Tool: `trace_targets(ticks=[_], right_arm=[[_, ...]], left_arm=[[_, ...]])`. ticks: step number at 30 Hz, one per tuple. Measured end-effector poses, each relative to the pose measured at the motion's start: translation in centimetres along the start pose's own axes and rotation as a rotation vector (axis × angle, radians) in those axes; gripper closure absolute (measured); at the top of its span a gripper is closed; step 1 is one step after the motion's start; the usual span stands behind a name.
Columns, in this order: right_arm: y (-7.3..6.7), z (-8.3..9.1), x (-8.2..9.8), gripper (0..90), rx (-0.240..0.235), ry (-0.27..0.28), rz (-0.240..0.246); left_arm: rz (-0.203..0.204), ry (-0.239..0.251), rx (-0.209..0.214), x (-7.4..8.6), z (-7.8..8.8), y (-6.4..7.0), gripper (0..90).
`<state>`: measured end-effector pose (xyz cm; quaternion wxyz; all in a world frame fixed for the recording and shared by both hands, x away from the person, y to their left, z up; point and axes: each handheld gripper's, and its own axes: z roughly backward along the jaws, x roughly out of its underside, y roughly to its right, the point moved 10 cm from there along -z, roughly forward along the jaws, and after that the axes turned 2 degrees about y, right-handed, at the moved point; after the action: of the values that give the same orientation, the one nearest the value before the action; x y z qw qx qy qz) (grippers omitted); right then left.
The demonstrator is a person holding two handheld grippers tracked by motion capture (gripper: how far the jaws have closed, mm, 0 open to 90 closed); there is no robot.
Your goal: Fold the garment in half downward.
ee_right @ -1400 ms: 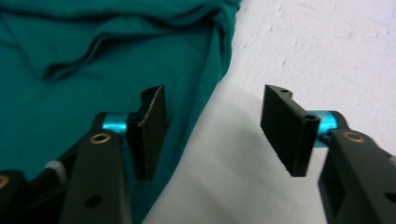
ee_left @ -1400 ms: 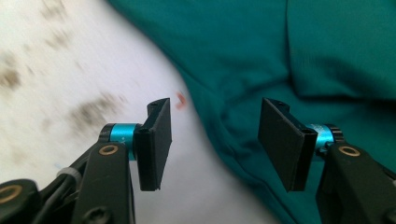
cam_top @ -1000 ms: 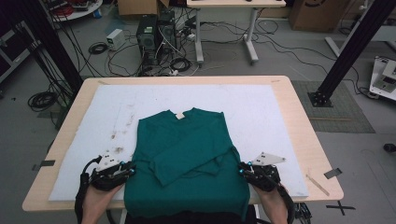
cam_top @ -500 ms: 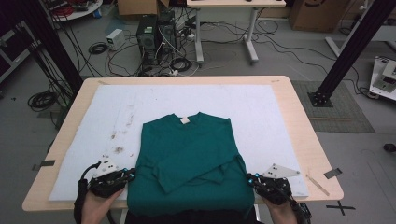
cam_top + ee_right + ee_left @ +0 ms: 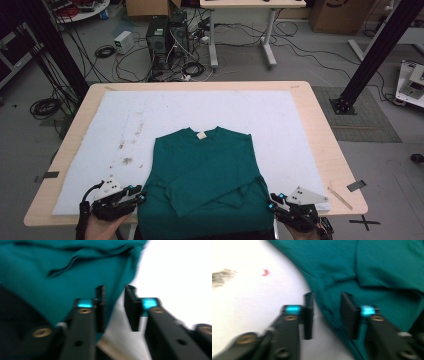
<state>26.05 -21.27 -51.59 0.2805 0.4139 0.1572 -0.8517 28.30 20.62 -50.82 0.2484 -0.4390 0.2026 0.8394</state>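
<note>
Green long-sleeved shirt (image 5: 202,175) lies flat at six o'clock on the white mat (image 5: 280,120) covering the table (image 5: 320,145), sleeves folded across its front and hem hanging over the near edge. It looks soft, light and limp; I'd pinch it at the lower side seams. My left gripper (image 5: 136,196) and right gripper (image 5: 272,204) have just been opening, their jaws apart astride the cloth's edges without pressing. The gripper views show those edges close; the high view shows the collar label (image 5: 201,135).
</note>
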Motion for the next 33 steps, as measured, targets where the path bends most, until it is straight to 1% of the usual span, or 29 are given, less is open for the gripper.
trace_targets(ticks=[1, 2, 3, 4, 5, 6, 7, 8, 9, 10, 13, 16, 19, 20, 21, 22, 23, 24, 25, 26, 28, 29, 31, 33], right_arm=[[0.6, -0.2, -0.3, 56.0, 0.037, 0.010, -0.012], [1.1, -0.6, -0.6, 55.4, 0.073, 0.018, -0.017], [1.4, -1.0, -0.7, 55.7, 0.078, 0.011, -0.019], [1.5, -1.5, -0.9, 57.2, 0.070, 0.005, -0.018], [1.5, -2.0, -1.0, 60.9, 0.070, 0.000, -0.009], [1.3, -2.3, -1.1, 66.2, 0.055, -0.010, -0.007], [1.0, -2.5, -1.2, 74.5, 0.039, 0.000, 0.004], [0.7, -2.5, -1.3, 80.3, 0.026, 0.002, 0.016], [0.5, -2.5, -1.2, 84.1, 0.017, 0.007, 0.031], [0.4, -2.4, -1.1, 86.7, 0.013, 0.010, 0.030], [0.3, -1.9, -0.7, 88.4, -0.011, 0.014, 0.004], [0.0, -0.9, 0.0, 88.4, -0.033, 0.001, 0.002], [-0.4, -0.1, 0.7, 87.8, -0.055, -0.005, 0.000], [-0.5, 0.1, 0.8, 84.4, -0.054, -0.001, -0.002], [-0.2, 0.1, 0.7, 75.1, -0.040, 0.011, 0.008], [-0.1, 0.2, 0.6, 68.9, -0.030, 0.018, -0.006], [0.3, 0.2, 0.2, 61.2, -0.025, 0.035, -0.007], [0.7, 0.2, -0.2, 51.0, -0.009, 0.051, -0.022], [1.0, 0.2, -0.6, 48.2, 0.007, 0.062, -0.034], [1.4, 0.0, -1.1, 47.5, 0.006, 0.077, -0.023], [1.9, -0.2, -2.2, 39.6, 0.022, 0.099, -0.028], [2.2, -0.4, -2.7, 38.2, 0.028, 0.113, -0.022], [2.8, -0.8, -3.7, 34.2, 0.034, 0.133, -0.019], [3.5, -1.4, -4.4, 30.4, 0.038, 0.133, -0.035]], left_arm=[[0.002, -0.001, -0.007, -0.2, -0.2, -0.2, 57.0], [0.002, -0.010, -0.005, -0.2, -0.5, -0.3, 56.9], [-0.001, -0.022, -0.005, -0.2, -0.9, -0.2, 57.1], [-0.013, -0.035, -0.006, -0.2, -1.2, -0.2, 58.0], [-0.032, -0.041, -0.018, -0.1, -1.4, -0.1, 61.4], [-0.044, -0.040, -0.037, -0.1, -1.4, -0.1, 64.2], [-0.050, -0.037, -0.029, -0.1, -1.4, 0.0, 71.1], [-0.046, -0.034, -0.003, 0.0, -1.3, 0.2, 81.2], [-0.045, -0.029, 0.002, 0.1, -1.2, 0.3, 84.0], [-0.045, -0.025, 0.005, 0.2, -1.1, 0.4, 86.1], [-0.047, -0.026, 0.019, 0.6, -0.5, 0.7, 86.9], [-0.047, -0.028, 0.050, 1.0, 0.0, 1.3, 86.9], [-0.048, -0.031, 0.072, 1.2, 0.3, 1.6, 86.5], [-0.046, -0.029, 0.080, 1.2, 0.3, 1.6, 83.9], [-0.040, -0.019, 0.089, 0.9, 0.3, 1.5, 74.8], [-0.033, -0.004, 0.103, 0.4, 0.3, 1.4, 65.7], [-0.030, 0.006, 0.107, -0.1, 0.3, 1.1, 59.0], [-0.036, 0.017, 0.104, -0.8, 0.3, 0.8, 56.0], [-0.045, 0.034, 0.097, -1.5, 0.2, 0.5, 53.5], [-0.048, 0.043, 0.094, -2.2, 0.1, 0.2, 51.9], [-0.049, 0.057, 0.091, -3.6, -0.4, -0.5, 48.7], [-0.049, 0.063, 0.083, -4.3, -0.7, -0.9, 46.9], [-0.051, 0.059, 0.072, -5.6, -1.5, -1.8, 44.7], [-0.058, 0.045, 0.054, -6.8, -2.6, -2.6, 42.3]])
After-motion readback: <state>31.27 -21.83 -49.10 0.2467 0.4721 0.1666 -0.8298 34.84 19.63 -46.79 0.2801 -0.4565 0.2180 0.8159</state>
